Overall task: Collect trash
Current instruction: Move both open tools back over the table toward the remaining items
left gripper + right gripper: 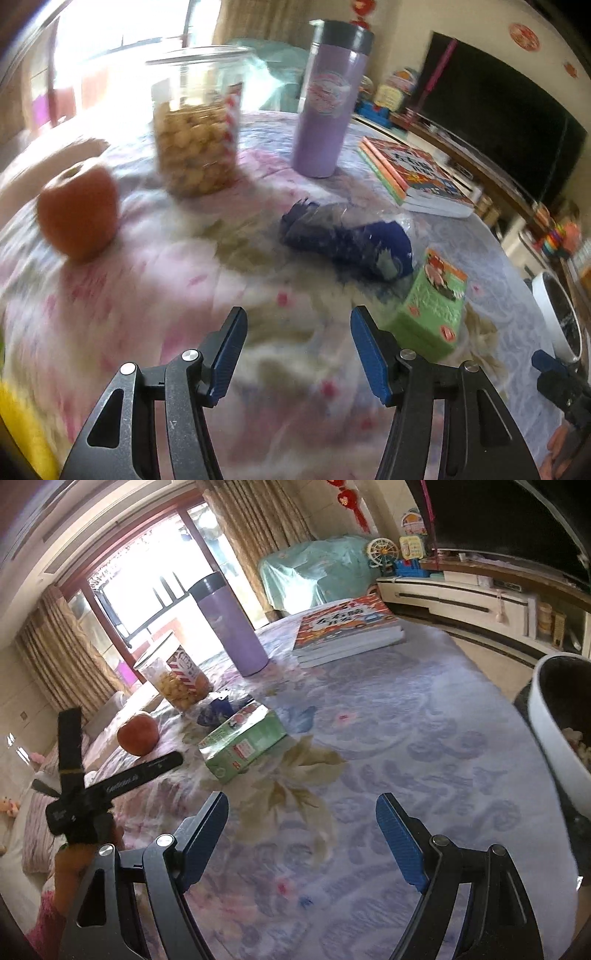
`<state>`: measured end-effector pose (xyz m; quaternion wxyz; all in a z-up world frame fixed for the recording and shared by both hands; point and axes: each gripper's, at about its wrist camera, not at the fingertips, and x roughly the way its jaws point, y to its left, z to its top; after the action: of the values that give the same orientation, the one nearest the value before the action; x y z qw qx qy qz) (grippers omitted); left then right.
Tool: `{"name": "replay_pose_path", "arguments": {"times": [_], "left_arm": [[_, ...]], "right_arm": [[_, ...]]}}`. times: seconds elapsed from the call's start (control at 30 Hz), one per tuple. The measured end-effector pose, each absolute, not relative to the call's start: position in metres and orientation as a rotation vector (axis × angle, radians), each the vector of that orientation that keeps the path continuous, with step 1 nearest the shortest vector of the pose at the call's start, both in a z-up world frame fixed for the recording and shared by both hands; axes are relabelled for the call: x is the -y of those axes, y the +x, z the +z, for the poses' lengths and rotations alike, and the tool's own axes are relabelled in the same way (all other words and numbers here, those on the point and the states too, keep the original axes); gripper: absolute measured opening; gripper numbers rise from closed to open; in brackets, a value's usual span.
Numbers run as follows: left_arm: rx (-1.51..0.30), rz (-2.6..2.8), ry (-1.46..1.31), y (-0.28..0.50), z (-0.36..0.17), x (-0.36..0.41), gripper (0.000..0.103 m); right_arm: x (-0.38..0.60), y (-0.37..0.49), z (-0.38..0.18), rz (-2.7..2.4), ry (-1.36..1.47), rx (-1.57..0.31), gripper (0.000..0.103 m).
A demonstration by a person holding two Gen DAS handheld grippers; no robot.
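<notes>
Lying at one o'clock from the left tongs [298, 350], the crumpled blue wrapper [347, 240] sits beside the green carton [432, 306]. Both tongs gape empty; a hasty grab could nudge the carton, right tongs [301, 836] idle.

Crumpled dark blue wrapper [347, 240] lies flat mid-desk; green carton [432, 306] lies on its side just beside it, toward the desk's right edge

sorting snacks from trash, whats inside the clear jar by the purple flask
The clear jar holds pale, round puffed snack pieces, filling its lower part. A red-and-white striped label hides some of them.
</notes>
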<state>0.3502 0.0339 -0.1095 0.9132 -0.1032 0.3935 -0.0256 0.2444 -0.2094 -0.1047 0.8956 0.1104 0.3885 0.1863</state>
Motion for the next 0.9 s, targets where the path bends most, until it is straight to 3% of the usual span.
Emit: {"name": "replay_pose_path", "arguments": {"times": [0.4,0.43,0.47,0.53,0.57,0.9], "left_arm": [[-0.790,-0.276,-0.167,0.422,-0.119,-0.049,0.060],[-0.787,-0.286,-0.163,0.425,-0.121,-0.047,0.052],[-0.784,-0.301,-0.157,0.427,-0.122,-0.045,0.030],[-0.797,-0.326,-0.150,0.429,-0.126,-0.038,0.008],[-0.800,-0.328,-0.143,0.429,-0.128,-0.036,0.003],[-0.857,-0.384,-0.211,0.391,-0.141,-0.028,0.000]], "right_arm": [[0.198,0.264,-0.116,0.382,0.235,-0.843,0.084],[0.197,0.265,-0.117,0.382,0.236,-0.845,0.084],[0.196,0.266,-0.117,0.381,0.236,-0.848,0.084],[0.193,0.268,-0.117,0.384,0.236,-0.849,0.084],[0.192,0.268,-0.116,0.384,0.235,-0.848,0.084],[0.164,0.276,-0.113,0.409,0.230,-0.831,0.083]]}}
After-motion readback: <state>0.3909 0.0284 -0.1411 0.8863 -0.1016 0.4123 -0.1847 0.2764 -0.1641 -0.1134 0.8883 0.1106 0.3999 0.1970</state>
